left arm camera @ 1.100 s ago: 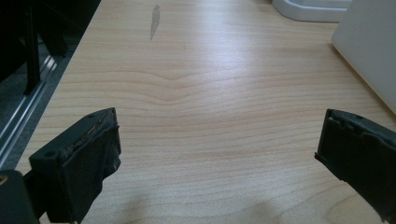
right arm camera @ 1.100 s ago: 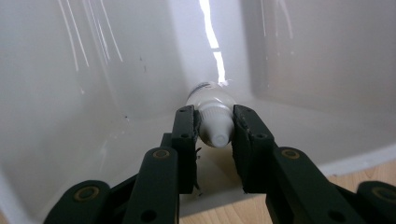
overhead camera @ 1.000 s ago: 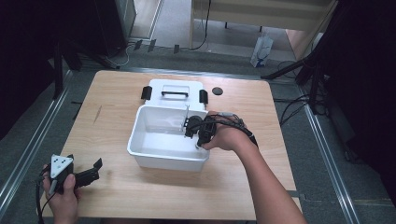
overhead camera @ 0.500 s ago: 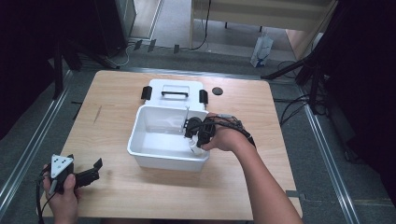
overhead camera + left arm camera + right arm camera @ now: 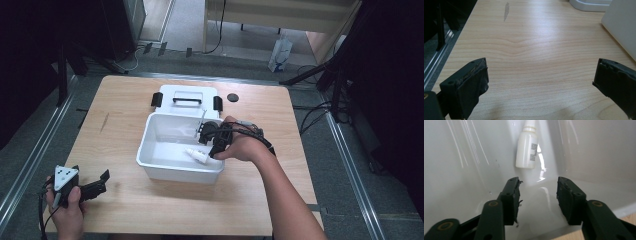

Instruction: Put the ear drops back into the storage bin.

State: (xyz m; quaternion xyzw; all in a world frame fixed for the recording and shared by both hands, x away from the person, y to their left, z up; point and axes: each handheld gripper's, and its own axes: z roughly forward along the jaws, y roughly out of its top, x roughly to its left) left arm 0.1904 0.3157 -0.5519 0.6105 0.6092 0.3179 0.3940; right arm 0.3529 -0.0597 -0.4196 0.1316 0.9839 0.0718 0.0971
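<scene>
Bottle (image 5: 526, 148) lies apparently just beyond open hand-held gripper (image 5: 537, 195).

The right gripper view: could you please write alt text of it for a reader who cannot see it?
A small white bottle lies on the floor of a white plastic bin, just beyond the open right claw. Its two black jaws stand apart with nothing between them, and the bottle's nozzle points away from the camera.

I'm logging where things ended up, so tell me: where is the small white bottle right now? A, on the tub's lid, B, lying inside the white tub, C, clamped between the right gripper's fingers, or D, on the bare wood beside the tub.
B: the small white bottle lies on the floor of the white tub, just ahead of the open right gripper, untouched by its fingers.
</scene>
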